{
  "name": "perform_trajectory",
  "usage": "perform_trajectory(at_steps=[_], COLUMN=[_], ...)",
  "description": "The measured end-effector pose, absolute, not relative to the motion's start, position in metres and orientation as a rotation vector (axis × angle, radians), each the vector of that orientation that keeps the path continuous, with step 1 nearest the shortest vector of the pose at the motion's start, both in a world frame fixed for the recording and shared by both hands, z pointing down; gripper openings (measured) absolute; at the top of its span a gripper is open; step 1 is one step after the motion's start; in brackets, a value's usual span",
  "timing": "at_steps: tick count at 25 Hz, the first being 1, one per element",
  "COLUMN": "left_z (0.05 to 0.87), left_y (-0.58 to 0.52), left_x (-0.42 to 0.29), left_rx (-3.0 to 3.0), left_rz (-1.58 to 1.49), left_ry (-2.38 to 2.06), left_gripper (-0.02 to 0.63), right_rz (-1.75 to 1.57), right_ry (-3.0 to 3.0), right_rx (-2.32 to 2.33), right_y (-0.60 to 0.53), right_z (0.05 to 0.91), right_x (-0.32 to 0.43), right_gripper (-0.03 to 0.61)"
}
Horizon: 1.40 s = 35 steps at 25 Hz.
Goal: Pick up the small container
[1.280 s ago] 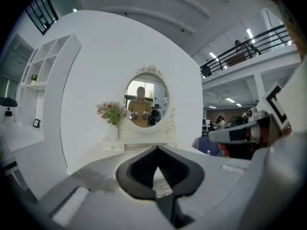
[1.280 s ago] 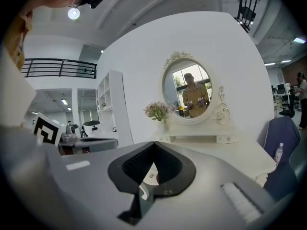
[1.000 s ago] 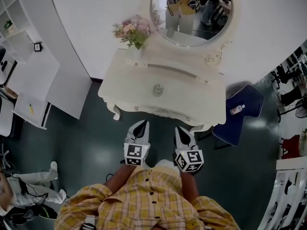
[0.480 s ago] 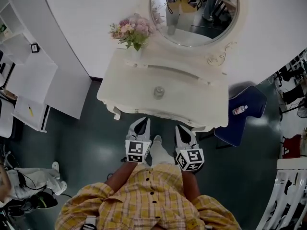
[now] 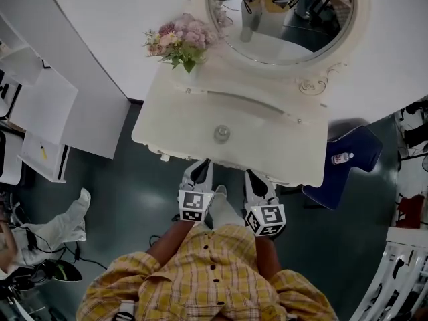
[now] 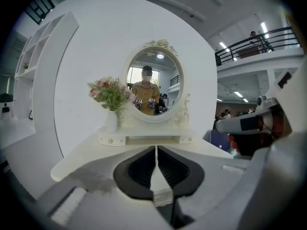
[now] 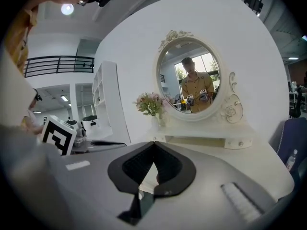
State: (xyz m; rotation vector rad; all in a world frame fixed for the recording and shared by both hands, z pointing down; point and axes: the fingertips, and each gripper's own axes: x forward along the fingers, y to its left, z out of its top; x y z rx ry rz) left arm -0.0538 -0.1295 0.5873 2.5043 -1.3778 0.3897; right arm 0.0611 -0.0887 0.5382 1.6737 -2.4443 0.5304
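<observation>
The grey left tongs (image 5: pixel 198 172) and grey right tongs (image 5: pixel 255 178) sit side by side near the torso, pointing far, both closed and empty.

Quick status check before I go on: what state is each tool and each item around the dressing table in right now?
Left tool: shut, nothing between its jaws.
Right tool: shut, nothing between its jaws.
Small container: standing upright on the dressing table, untouched.
Flower vase: upright at the table's back left corner.
Bottle: lying on its side on the blue chair.
</observation>
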Motion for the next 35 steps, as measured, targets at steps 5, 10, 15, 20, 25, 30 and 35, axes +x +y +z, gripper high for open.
perform_trajectory(at_steps=[5, 10, 15, 20, 25, 30, 35], left_z=[0.612, 0.642, 0.672, 0.702, 0.723, 0.736, 0.751], left_y=[-0.153, -0.172, -0.189, -0.203, -0.220, -0.236, -0.245], left_x=[-0.038, -0.028, -0.023, -0.017, -0.006, 0.002, 0.008], left_rx=[2.462, 2.416, 2.367, 2.347, 2.349, 2.346, 2.341], left_rz=[0.459, 0.529, 0.568, 0.625, 0.659, 0.672, 0.683], left_ry=[-1.370, -1.359, -1.357, -1.338, -1.304, -1.311, -1.326], left_gripper=[0.026, 0.107, 0.178, 0.261, 0.317, 0.335, 0.342], right_rz=[0.573, 0.627, 0.654, 0.668, 0.680, 0.703, 0.713], right_ry=[-2.452, -2.438, -2.429, -2.418, -2.406, -2.398, -2.398], right_rx=[1.627, 1.582, 1.561, 1.561, 1.540, 1.527, 1.513], right_y=[-0.114, -0.130, -0.144, -0.160, -0.168, -0.173, -0.179], right_z=[0.551, 0.569, 0.585, 0.599, 0.611, 0.621, 0.627], right_x=[0.071, 0.080, 0.089, 0.095, 0.098, 0.103, 0.105], right_gripper=[0.003, 0.003, 0.003, 0.003, 0.003, 0.003, 0.003])
